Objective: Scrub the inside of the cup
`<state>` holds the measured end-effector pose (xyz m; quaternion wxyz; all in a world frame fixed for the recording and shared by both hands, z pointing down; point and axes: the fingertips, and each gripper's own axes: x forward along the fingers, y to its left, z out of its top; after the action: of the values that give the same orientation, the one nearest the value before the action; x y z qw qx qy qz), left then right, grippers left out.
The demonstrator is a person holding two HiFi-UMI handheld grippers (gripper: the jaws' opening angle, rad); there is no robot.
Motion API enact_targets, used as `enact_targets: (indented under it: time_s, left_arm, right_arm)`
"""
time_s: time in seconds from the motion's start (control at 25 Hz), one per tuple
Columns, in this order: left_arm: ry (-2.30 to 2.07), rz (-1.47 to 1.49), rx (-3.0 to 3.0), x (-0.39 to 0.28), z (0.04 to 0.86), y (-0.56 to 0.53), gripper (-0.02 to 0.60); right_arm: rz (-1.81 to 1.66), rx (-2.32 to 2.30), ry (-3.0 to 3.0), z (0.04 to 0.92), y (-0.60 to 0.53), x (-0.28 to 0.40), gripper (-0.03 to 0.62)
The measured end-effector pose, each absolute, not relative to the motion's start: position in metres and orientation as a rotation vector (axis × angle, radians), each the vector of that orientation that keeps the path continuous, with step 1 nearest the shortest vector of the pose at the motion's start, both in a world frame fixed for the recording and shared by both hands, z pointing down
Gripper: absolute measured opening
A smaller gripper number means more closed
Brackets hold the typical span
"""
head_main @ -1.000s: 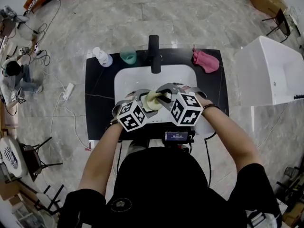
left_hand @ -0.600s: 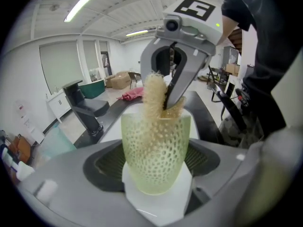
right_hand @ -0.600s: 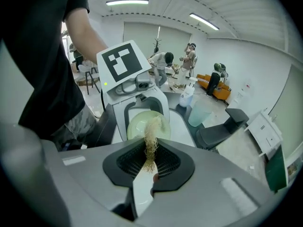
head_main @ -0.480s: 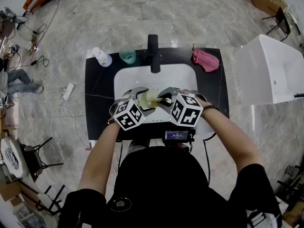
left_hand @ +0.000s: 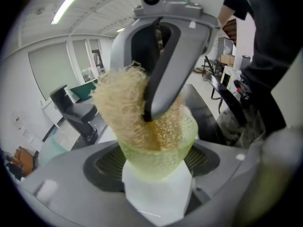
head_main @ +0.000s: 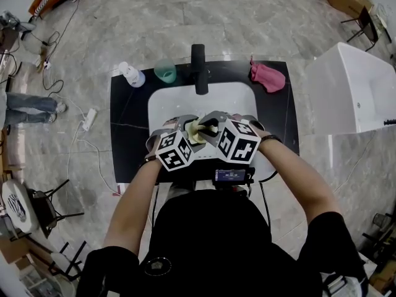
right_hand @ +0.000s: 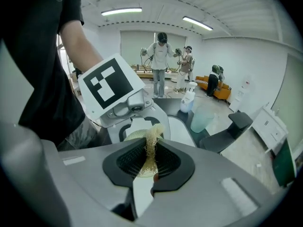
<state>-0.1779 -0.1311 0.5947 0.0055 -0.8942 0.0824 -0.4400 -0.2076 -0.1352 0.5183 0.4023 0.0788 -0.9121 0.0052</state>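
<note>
A translucent yellow-green cup [left_hand: 158, 148] sits tilted between the jaws of my left gripper [left_hand: 156, 169], which is shut on its base. My right gripper [right_hand: 150, 157] is shut on a straw-coloured loofah scrubber [right_hand: 151, 143]. The loofah scrubber [left_hand: 124, 109] reaches into the cup's mouth, with one right fingertip [left_hand: 163, 86] inside the rim. In the head view both grippers meet over the white basin [head_main: 179, 104], with the cup [head_main: 197, 131] between the left gripper [head_main: 181, 130] and the right gripper [head_main: 211, 127]. The cup's inside is partly hidden by the scrubber.
A black faucet [head_main: 199, 67] stands behind the basin on the black counter [head_main: 124, 122]. A white bottle [head_main: 132, 74] and a teal cup [head_main: 166, 71] stand at the back left, a pink cloth [head_main: 268, 78] at the back right. A white tub [head_main: 352, 91] is at the right.
Both grippers with the cup and scrubber shifted slightly left, then back right over the basin. The grips are unchanged. A person at the far left walked on.
</note>
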Motion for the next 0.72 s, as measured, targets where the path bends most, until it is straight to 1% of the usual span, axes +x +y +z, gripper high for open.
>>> enact_targets:
  time_s: [0.16,0.28,0.52,0.72]
  left_arm:
    - [0.233,-1.377,-2.816,-0.177,0.594,-0.129,0.367]
    - [0.235,-1.363,-2.836,-0.178,0.592,-0.129,0.365]
    - [0.241,-1.344,-2.835,-0.176,0.592,-0.133,0.365]
    - [0.211,-1.356,-2.801,-0.169,0.599,-0.133,0.367]
  right_arm:
    - [-0.095,0.235,-2.272,0.519,-0.146,-0.2,0.044]
    - [-0.105,0.252,-2.255,0.521,-0.151,-0.192,0.044]
    - [-0.004,0.218,-2.199,0.541,-0.139,-0.178,0.043]
    - [0.129,0.196,-2.222,0.547,-0.124,-0.181,0.043]
